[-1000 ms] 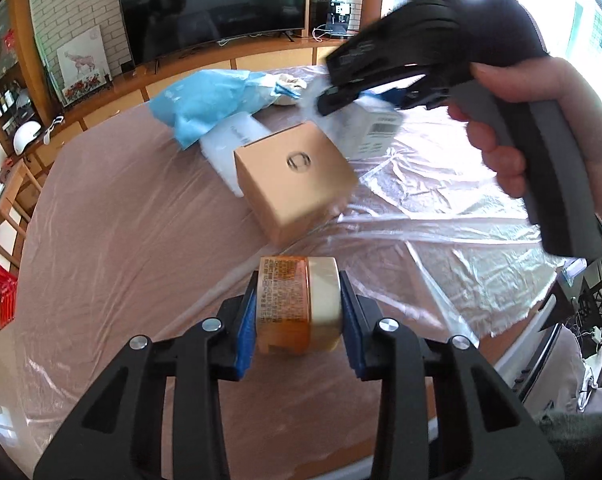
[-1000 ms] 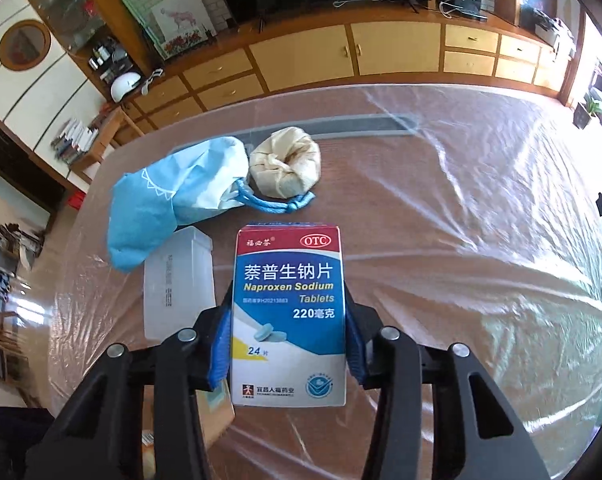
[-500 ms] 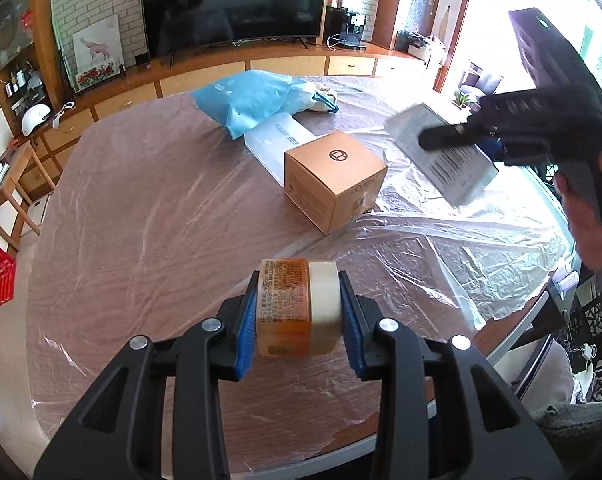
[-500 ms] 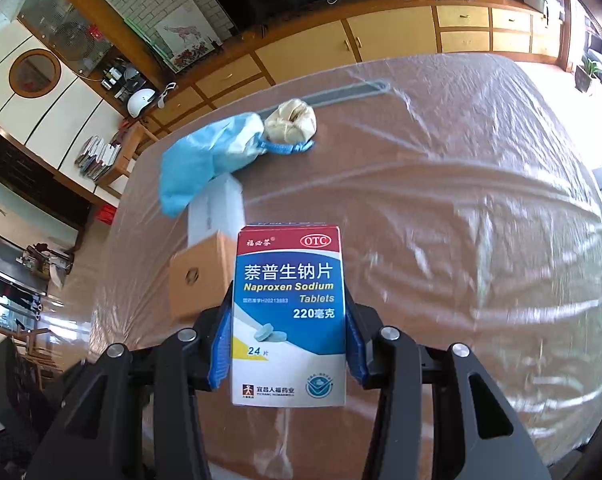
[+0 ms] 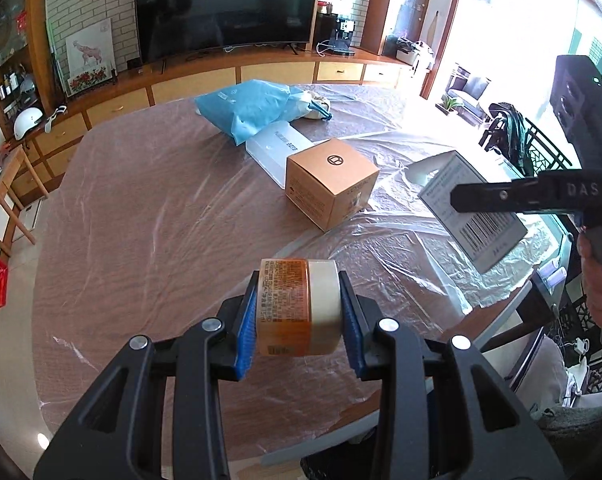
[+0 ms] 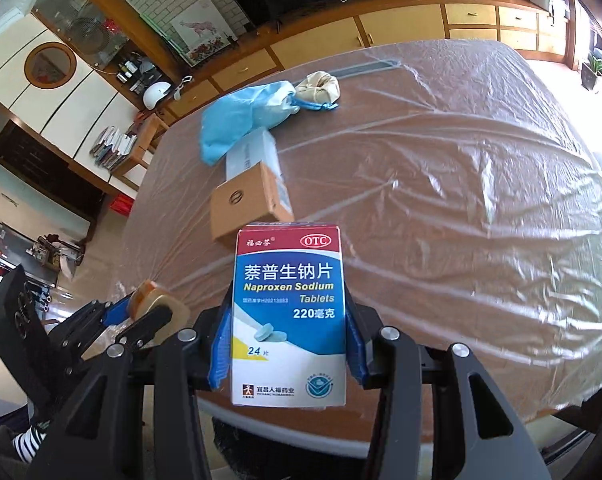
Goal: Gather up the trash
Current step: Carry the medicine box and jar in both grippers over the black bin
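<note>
Both hands are in the carry-off step. The left claw pinches an orange-labelled jar above the near bench edge; the right claw pinches a tablet box at about 3 o'clock from the jar. A brown carton, white box and blue bag lie toward 12 o'clock. No bin is visible, so the next move probably calls for finding one and releasing both items.

A small round orange jar with a cream lid is lying on its side, pinched between blue pads above the worktop. A blue-and-white cardboard tablet box with a red top band is standing upright, clamped likewise. A brown cardboard cube box is sitting beside a white flat box and a crumpled blue plastic bag.
</note>
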The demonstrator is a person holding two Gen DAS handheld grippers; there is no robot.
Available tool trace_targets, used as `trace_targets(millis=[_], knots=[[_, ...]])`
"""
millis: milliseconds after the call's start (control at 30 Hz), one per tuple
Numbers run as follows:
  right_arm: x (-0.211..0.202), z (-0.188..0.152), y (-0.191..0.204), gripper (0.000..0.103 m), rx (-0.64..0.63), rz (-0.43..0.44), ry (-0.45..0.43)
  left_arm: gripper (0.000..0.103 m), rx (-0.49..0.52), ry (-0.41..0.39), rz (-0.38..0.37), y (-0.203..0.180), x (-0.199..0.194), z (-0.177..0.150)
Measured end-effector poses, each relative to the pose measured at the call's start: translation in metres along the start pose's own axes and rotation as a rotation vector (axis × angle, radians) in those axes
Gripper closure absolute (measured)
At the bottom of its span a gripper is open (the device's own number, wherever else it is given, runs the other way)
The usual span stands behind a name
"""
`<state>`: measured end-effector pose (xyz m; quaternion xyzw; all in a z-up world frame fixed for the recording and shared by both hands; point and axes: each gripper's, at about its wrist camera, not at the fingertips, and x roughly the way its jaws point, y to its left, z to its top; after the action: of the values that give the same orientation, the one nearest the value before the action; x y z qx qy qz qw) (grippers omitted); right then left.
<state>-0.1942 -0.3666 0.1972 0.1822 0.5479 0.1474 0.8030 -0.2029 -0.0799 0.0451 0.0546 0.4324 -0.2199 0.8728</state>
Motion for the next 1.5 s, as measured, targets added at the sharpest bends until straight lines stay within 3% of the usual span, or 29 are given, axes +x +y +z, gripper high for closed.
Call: trace_targets(millis=[667,1100,1500], knots=[[-0.041,-0.074,0.016,0.059,-0.04,0.03,0.023,0.065,0.099,0.022,-0.044,-0.014,-0.028,-0.03],[-0.051,-0.123,0.029,0.059,-0.149,0.037,0.095,0.065,0.184,0.066,-0.144,-0.047,-0.04,-0.063],[-0.031,-0.151,0.039,0.059,-0.293,-0.054,0.162,0.065,0.228,0.117,-0.124,-0.06,-0.03,-0.083]])
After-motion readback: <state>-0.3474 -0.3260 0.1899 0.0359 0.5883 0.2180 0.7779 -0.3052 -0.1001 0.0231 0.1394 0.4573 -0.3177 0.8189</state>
